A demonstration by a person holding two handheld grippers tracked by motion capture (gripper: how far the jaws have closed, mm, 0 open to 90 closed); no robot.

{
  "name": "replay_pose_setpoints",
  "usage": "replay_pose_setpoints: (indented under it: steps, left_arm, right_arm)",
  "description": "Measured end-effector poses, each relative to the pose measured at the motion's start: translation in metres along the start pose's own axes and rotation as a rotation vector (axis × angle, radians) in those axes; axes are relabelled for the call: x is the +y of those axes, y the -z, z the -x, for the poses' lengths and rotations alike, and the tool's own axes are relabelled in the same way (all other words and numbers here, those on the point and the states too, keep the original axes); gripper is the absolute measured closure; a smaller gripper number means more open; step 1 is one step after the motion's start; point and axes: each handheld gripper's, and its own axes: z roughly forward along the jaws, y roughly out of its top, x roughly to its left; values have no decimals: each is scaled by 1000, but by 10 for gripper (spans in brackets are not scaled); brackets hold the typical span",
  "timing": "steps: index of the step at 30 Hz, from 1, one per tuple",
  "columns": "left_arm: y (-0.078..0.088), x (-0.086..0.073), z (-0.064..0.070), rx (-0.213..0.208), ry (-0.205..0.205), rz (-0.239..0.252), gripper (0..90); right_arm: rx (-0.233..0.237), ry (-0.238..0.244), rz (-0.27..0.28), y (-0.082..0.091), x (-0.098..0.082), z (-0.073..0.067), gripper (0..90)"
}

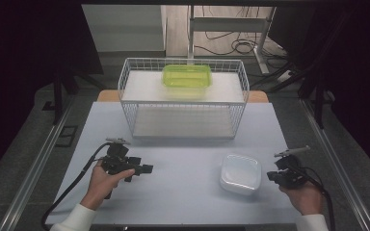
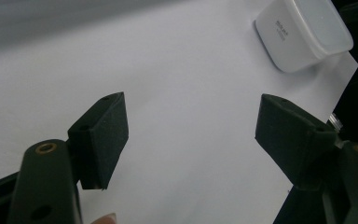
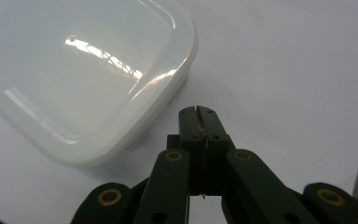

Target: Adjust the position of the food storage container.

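A white lidded plastic box lies on the pale table at the front right. Its rounded corner is close in front of my right gripper, whose jaws are pressed together with nothing between them. In the high view that right gripper sits just right of the box, apart from it. My left gripper is at the front left, pointing right, jaws wide apart and empty. The white box lies far ahead of it. A green translucent box rests on top of the white wire rack.
The wire rack stands at the back middle of the table, with a lower shelf open to the front. Cables trail from both grippers toward the front edge. Dark floor and metal rails run along both sides of the table.
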Motion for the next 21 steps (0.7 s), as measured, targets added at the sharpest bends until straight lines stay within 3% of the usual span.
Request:
replay_pose_setpoints:
  steps: [7, 21]
  left_arm:
    - [2, -1, 1, 4, -7, 1, 249]
    - [1, 0, -1, -6, -3, -3, 249]
  right_arm:
    - [-35, 34, -29, -13, 12, -15, 893]
    - [23, 85, -26, -29, 36, -57, 893]
